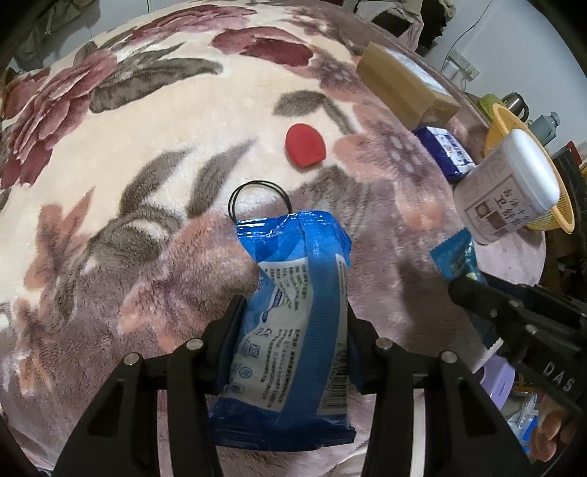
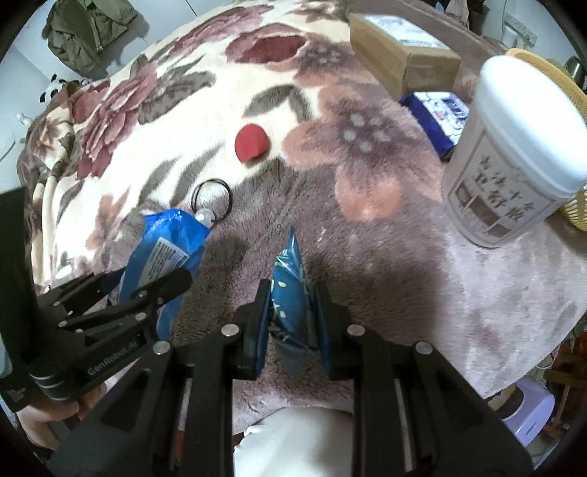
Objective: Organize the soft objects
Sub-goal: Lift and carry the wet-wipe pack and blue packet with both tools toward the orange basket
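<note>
I am working in a lived-in home room. A plush floral blanket [image 1: 154, 154] covers the surface, a green jacket [image 2: 88, 33] hangs on the wall, and a yellow basket [image 1: 513, 124] and cardboard box [image 1: 403, 84] sit at the blanket's far right edge.

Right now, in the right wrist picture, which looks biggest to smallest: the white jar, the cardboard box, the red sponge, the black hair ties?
1. White jar, though it is nearest the camera
2. Cardboard box
3 and 4. Red sponge and black hair ties look alike
</note>
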A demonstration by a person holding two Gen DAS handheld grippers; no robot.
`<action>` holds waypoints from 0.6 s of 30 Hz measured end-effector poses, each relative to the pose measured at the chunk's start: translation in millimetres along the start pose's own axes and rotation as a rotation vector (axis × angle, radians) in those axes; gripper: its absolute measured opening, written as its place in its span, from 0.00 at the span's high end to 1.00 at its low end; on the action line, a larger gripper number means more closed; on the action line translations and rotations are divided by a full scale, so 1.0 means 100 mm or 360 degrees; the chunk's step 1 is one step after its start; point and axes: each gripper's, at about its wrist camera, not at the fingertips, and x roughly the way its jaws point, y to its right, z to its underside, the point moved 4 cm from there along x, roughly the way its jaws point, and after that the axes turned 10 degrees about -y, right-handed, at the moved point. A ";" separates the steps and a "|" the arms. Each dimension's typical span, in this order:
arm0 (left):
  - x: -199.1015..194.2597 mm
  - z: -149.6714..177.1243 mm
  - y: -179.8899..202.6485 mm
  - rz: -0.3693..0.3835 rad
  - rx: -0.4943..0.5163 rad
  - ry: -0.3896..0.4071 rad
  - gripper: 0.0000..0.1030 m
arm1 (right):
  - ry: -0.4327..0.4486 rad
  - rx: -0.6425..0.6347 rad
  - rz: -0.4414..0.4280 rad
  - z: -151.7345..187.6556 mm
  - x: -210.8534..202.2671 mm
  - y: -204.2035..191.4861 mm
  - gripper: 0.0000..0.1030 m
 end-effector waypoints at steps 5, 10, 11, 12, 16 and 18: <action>-0.13 0.01 0.10 -0.0007 0.0016 0.0037 0.52 | 0.0053 0.0005 0.0005 -0.01 -0.17 0.03 0.78; -0.26 0.00 0.22 -0.0011 0.0041 0.0077 0.52 | 0.0097 0.0010 0.0015 0.01 -0.31 0.08 0.78; -0.29 -0.01 0.24 -0.0013 0.0047 0.0085 0.52 | 0.0104 0.0012 0.0015 0.01 -0.34 0.10 0.78; -0.31 -0.02 0.27 -0.0015 0.0053 0.0093 0.52 | 0.0111 0.0013 0.0017 0.02 -0.36 0.11 0.78; -0.42 -0.09 0.40 -0.0018 0.0085 0.0124 0.52 | 0.0147 0.0023 0.0021 0.00 -0.48 0.18 0.78; -0.46 -0.13 0.47 -0.0018 0.0105 0.0139 0.52 | 0.0167 0.0029 0.0025 -0.01 -0.54 0.22 0.78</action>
